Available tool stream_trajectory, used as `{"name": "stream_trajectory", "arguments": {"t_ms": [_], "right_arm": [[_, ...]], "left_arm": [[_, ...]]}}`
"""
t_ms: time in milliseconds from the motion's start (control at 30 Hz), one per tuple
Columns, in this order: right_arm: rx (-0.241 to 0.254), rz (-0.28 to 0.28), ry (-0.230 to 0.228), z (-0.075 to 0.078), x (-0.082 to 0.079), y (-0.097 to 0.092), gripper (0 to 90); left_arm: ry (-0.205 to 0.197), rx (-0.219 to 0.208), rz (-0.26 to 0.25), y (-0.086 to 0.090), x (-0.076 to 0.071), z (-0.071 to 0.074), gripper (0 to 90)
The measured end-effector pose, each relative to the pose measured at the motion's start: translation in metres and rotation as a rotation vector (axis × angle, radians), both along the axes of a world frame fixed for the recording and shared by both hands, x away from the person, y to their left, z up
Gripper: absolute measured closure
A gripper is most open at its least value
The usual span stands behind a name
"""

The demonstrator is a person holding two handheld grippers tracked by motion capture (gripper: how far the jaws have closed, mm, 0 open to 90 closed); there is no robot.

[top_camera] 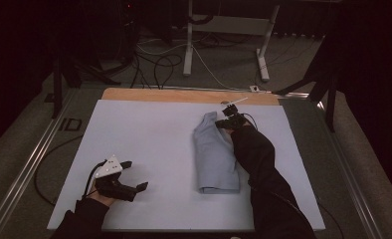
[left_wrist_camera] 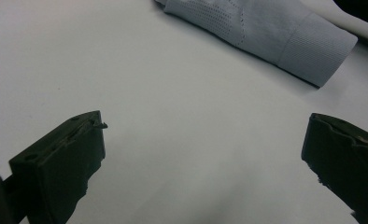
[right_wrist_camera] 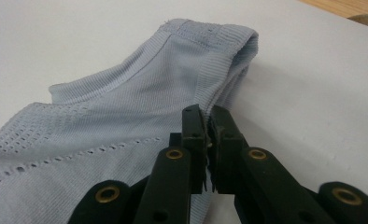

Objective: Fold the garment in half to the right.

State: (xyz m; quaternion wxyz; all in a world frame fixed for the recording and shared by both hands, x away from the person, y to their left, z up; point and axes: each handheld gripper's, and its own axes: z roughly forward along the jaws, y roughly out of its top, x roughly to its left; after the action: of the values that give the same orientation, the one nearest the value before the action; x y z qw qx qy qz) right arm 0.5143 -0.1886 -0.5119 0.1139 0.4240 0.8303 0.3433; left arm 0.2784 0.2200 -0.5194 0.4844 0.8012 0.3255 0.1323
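High view: pale blue folded knit garment (top_camera: 215,154) mid-mat, right gripper (top_camera: 230,119) at far end; left gripper (top_camera: 129,178) apart.

Left gripper view: jaws wide, empty.

Right gripper view: jaws pinched on ribbed edge; pull slow, low.

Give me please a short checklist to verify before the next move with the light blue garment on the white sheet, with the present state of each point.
1. Right claw shut on the garment edge: ok, its jaws are pressed together at the fabric, though how many layers they pinch cannot be told.
2. Left claw free: ok, jaws wide apart, nothing between them.
3. Left claw apart from the garment: ok, it hovers over bare white sheet, the ribbed cuff lies farther off.
4. Garment fully on the sheet: ok, folded, lying lengthwise.
5. Cable of the right claw free of the fabric: cannot tell.
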Motion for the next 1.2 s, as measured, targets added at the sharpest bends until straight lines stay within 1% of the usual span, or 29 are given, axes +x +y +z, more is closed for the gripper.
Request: {"name": "stream_trajectory", "arguments": {"t_ms": [67, 167, 267, 300, 367, 433, 467, 500, 600, 633, 667, 767, 833, 900, 933, 1000, 1100, 1167, 1200], "right_arm": [[-0.007, 0.005, -0.004, -0.001, 0.001, 0.001, 86.0], [-0.021, -0.005, -0.001, -0.004, 0.002, 0.002, 85.7], [-0.019, -0.011, 0.002, -0.005, 0.003, 0.001, 85.2], [-0.018, -0.016, 0.009, -0.004, 0.003, 0.001, 85.0], [-0.025, -0.012, 0.008, -0.003, 0.003, 0.002, 83.3], [-0.035, -0.006, 0.005, -0.001, 0.001, 0.004, 77.2], [-0.035, -0.006, 0.005, -0.001, 0.001, 0.004, 77.2], [-0.019, 0.003, 0.0, 0.003, 0.0, 0.003, 67.0], [-0.009, 0.01, -0.02, 0.011, -0.004, 0.003, 54.0], [-0.009, 0.01, -0.02, 0.011, -0.004, 0.003, 54.0], [0.002, 0.023, -0.026, 0.018, -0.007, 0.003, 49.9], [0.01, 0.041, -0.043, 0.028, -0.014, 0.005, 46.5], [0.028, 0.055, -0.044, 0.032, -0.02, 0.007, 45.8], [0.011, 0.065, -0.054, 0.036, -0.026, 0.009, 46.0], [0.012, 0.074, -0.061, 0.038, -0.029, 0.01, 47.0], [0.015, 0.091, -0.065, 0.04, -0.038, 0.012, 48.6], [0.004, 0.121, -0.082, 0.046, -0.052, 0.015, 52.2], [0.016, 0.141, -0.095, 0.05, -0.065, 0.016, 57.3], [0.016, 0.141, -0.095, 0.05, -0.065, 0.016, 57.3]], "left_arm": [[0.001, 0.0, 0.005, 0.0, 0.0, 0.0, 0.7], [0.002, 0.001, 0.004, 0.0, 0.0, 0.0, 0.6], [0.006, -0.001, 0.006, 0.001, 0.0, 0.0, 0.7], [0.006, -0.001, 0.006, 0.001, 0.0, 0.0, 0.7], [0.002, 0.004, 0.006, 0.001, 0.0, 0.0, 0.7], [0.0, 0.002, 0.009, 0.001, 0.0, 0.0, 0.7], [0.0, 0.002, 0.009, 0.001, 0.0, 0.0, 0.7], [-0.001, 0.0, 0.007, 0.001, 0.0, 0.0, 0.7], [0.001, -0.005, 0.009, 0.001, 0.0, 0.0, 0.7], [0.001, -0.005, 0.009, 0.001, 0.0, 0.0, 0.7], [-0.003, -0.001, 0.005, 0.001, 0.0, 0.001, 0.6], [-0.003, -0.003, 0.005, 0.001, 0.0, 0.001, 0.7], [-0.011, -0.003, 0.003, 0.001, 0.0, 0.001, 0.7], [-0.035, -0.005, -0.002, 0.002, 0.0, 0.001, 0.7], [-0.043, -0.009, -0.005, 0.002, 0.0, 0.001, 0.7], [-0.045, -0.024, -0.005, 0.003, -0.001, 0.002, 0.7], [-0.055, -0.014, 0.003, 0.004, -0.001, 0.003, 0.7], [-0.056, -0.017, 0.006, 0.004, -0.001, 0.003, 0.7], [-0.056, -0.017, 0.006, 0.004, -0.001, 0.003, 0.7]]}}
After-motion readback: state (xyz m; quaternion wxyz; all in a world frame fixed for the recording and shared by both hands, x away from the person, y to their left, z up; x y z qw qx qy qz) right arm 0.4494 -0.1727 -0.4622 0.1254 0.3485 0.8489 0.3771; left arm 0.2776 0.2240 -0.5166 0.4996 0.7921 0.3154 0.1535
